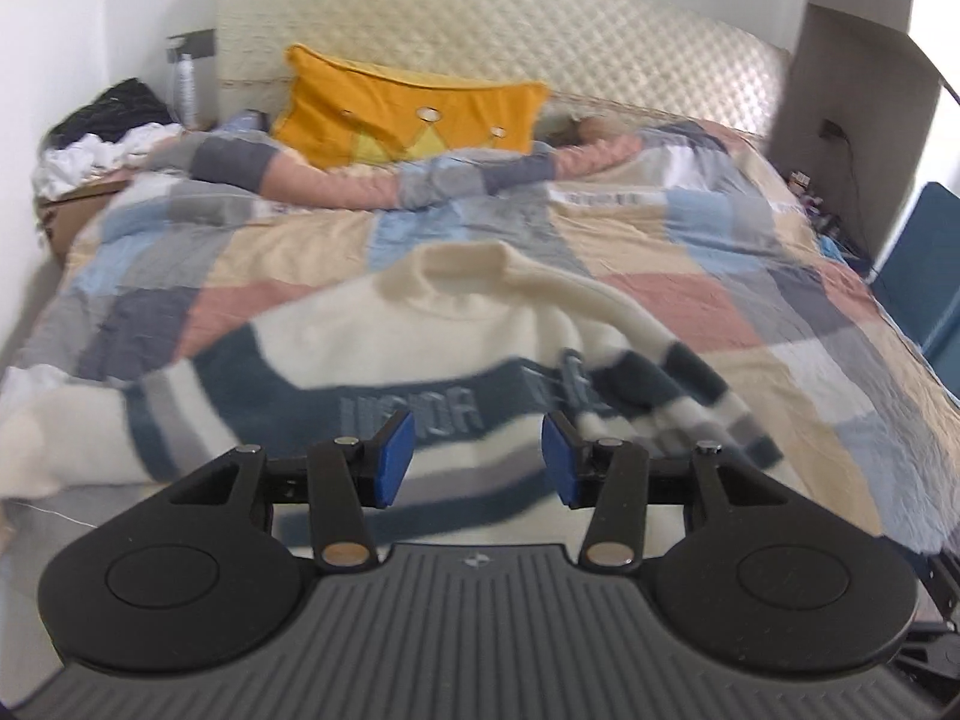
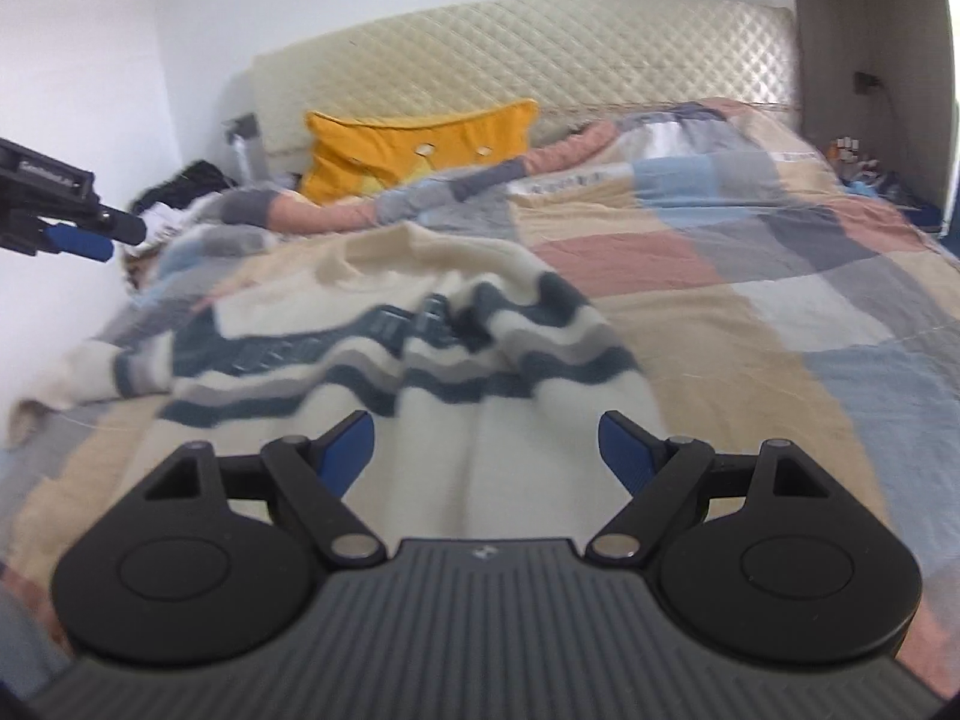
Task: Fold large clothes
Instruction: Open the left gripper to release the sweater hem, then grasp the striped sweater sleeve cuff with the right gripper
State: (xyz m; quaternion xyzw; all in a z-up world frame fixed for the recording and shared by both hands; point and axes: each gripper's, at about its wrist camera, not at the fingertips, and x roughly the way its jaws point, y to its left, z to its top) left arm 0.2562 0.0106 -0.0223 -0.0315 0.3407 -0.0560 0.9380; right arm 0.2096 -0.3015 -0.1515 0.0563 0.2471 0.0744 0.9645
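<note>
in the left wrist view, the sweater (image 1: 372,354), cream with dark and grey stripes, is seen spread on the patchwork quilt (image 1: 690,294) of the bed, collar toward the orange pillow (image 1: 408,108). one sleeve (image 1: 660,348) is already laid across the chest on the right side, while the other side is still stretched out toward the left edge of the bed. the left gripper (image 1: 477,459) is held above the lettered dark band with its fingers apart and nothing between them. judging from this, the outstretched left sleeve is the part left to be brought in, and it is best taken near the cuff so that the whole length follows.

in the right wrist view, the sweater (image 2: 420,360) is shown bunched and rippled around the middle, with the plain lower part nearest the camera. the right gripper (image 2: 486,450) is poised over that lower part, fingers apart and empty. the left gripper (image 2: 84,234) is glimpsed at the left edge, clear of the cloth. the wrinkles are better smoothed flat before any fold is made, and only the top layer should be pinched, so that the quilt (image 2: 750,312) beneath is not lifted with it.
</note>
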